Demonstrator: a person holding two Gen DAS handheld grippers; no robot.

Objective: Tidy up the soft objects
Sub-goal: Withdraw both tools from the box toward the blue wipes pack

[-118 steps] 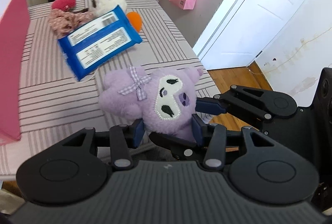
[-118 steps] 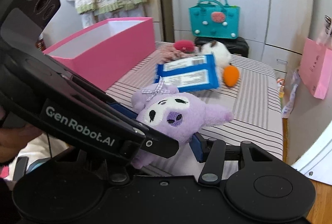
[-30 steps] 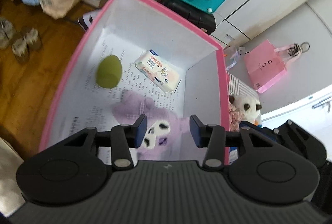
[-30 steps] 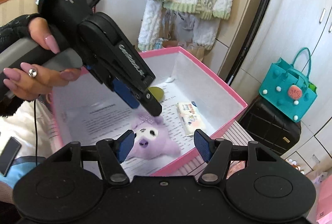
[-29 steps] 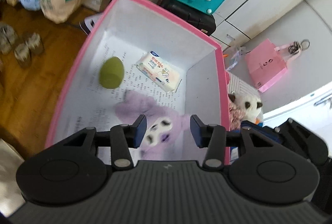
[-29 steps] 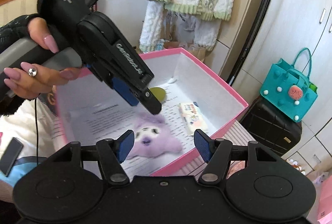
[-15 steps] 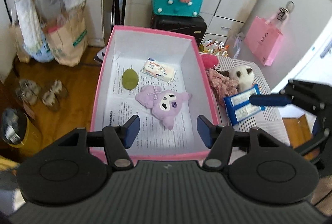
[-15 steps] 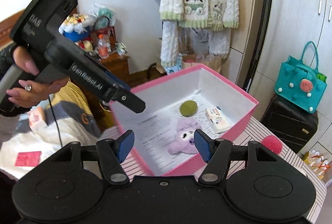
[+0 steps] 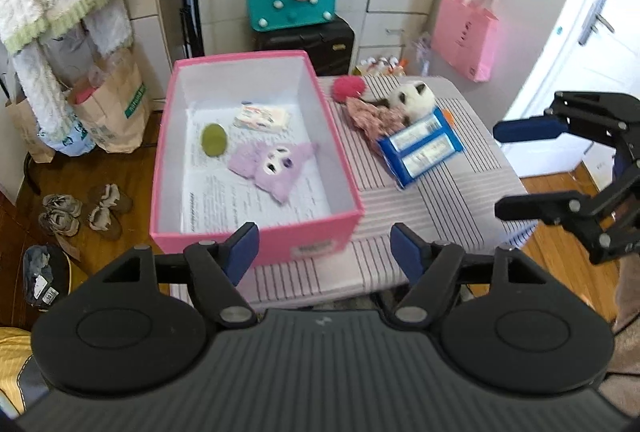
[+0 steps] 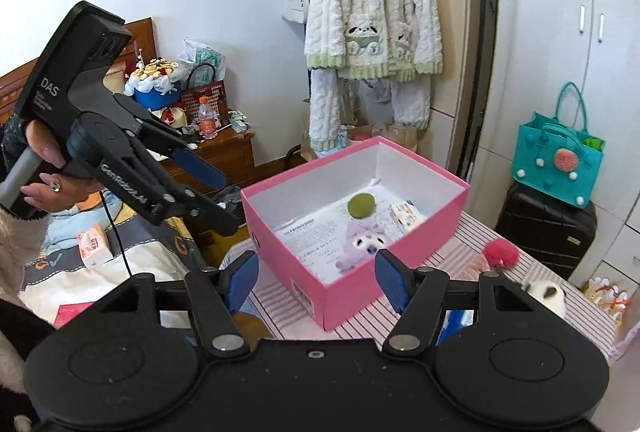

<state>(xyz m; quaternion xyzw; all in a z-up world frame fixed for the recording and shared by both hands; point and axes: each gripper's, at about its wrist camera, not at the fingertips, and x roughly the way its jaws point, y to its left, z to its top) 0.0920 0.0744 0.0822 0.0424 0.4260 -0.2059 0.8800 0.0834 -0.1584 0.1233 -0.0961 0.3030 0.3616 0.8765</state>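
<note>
The left gripper [image 9: 323, 246] hangs above the near end of the pink box [image 9: 256, 238], its jaws opening with nothing between them. The right gripper [image 10: 316, 282] is spread apart and empty too, up off the striped table [image 9: 432, 216].

The pink box stands on the table's left part, its floor lined with printed paper. Inside, from left to right in the left wrist view: a green oval sponge [image 9: 213, 139], a purple plush [image 9: 272, 165] lying face up mid-box, and a white tissue pack [image 9: 262, 118] at the far end.

Right of the box, on the table, lie a pink pompom [image 9: 349, 88], a floral cloth [image 9: 372, 116], a panda plush [image 9: 412, 97] and a blue wipes pack [image 9: 420, 150] partly over an orange item.
</note>
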